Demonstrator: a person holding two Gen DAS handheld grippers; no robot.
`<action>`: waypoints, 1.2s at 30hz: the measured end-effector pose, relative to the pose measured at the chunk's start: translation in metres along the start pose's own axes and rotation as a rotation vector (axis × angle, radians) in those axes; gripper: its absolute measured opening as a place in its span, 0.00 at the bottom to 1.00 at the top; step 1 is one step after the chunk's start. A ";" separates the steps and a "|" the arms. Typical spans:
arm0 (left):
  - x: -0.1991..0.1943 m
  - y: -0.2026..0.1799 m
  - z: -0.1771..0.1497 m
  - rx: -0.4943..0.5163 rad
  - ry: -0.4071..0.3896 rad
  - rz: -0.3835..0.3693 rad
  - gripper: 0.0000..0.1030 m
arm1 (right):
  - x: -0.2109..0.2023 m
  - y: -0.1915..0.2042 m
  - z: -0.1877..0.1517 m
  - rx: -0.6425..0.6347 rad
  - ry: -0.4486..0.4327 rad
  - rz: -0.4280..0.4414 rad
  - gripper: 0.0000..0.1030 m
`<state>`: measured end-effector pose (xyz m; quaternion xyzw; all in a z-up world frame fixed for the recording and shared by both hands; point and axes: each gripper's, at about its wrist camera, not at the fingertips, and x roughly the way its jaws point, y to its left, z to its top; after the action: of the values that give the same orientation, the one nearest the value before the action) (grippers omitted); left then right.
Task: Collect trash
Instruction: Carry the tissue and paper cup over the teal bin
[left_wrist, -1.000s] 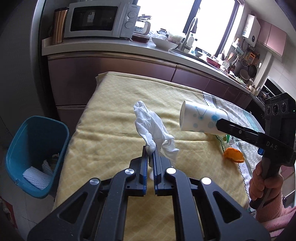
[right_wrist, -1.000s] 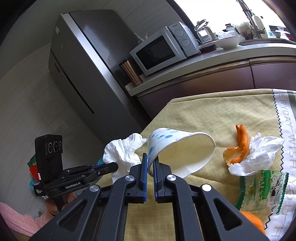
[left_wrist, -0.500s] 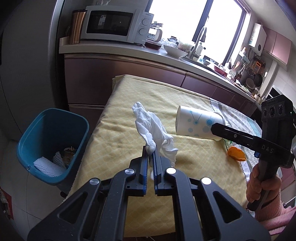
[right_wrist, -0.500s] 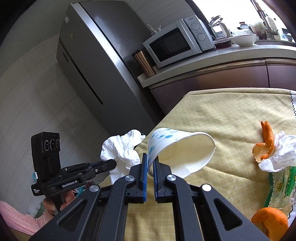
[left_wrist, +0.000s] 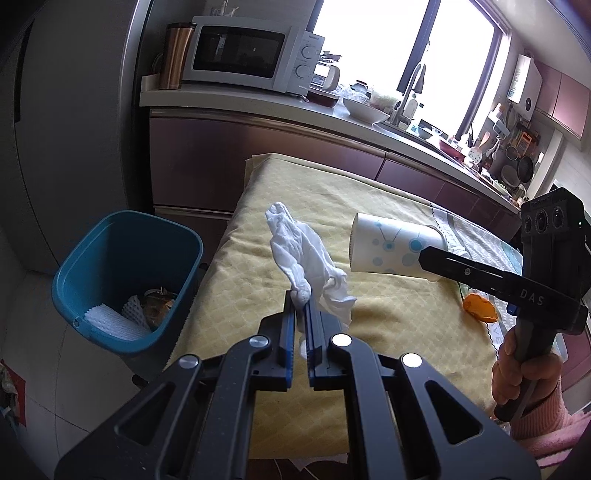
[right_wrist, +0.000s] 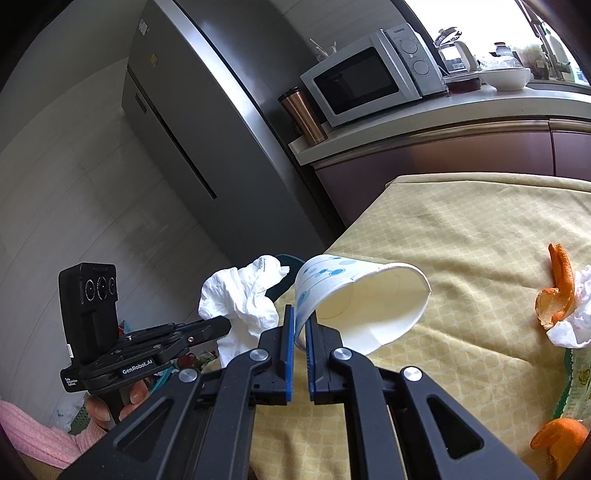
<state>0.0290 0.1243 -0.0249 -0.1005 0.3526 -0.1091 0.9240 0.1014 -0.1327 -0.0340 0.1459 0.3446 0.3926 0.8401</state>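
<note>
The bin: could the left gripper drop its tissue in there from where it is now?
Probably yes, after a short move. The left gripper is shut on the tissue above the table edge. The bin stands open-topped just beside that edge, with nothing between them.

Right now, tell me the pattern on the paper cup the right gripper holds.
White paper cup with light blue dots and thin lines, clearest in the left wrist view.

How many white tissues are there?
2. One crumpled tissue is pinched in the left gripper, near the blue bin. The other tissue lies on the yellow tablecloth beside an orange peel. More may be hidden.
</note>
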 end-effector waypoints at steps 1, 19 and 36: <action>-0.001 0.001 0.000 0.000 -0.004 0.008 0.05 | 0.000 0.001 0.000 -0.002 0.001 0.002 0.05; -0.016 0.012 -0.004 -0.038 -0.031 0.045 0.05 | 0.016 0.014 0.001 -0.029 0.024 0.039 0.05; -0.027 0.029 -0.005 -0.077 -0.052 0.060 0.05 | 0.047 0.036 0.005 -0.085 0.073 0.072 0.05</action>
<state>0.0096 0.1592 -0.0191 -0.1281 0.3351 -0.0650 0.9312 0.1056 -0.0737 -0.0336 0.1079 0.3525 0.4419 0.8178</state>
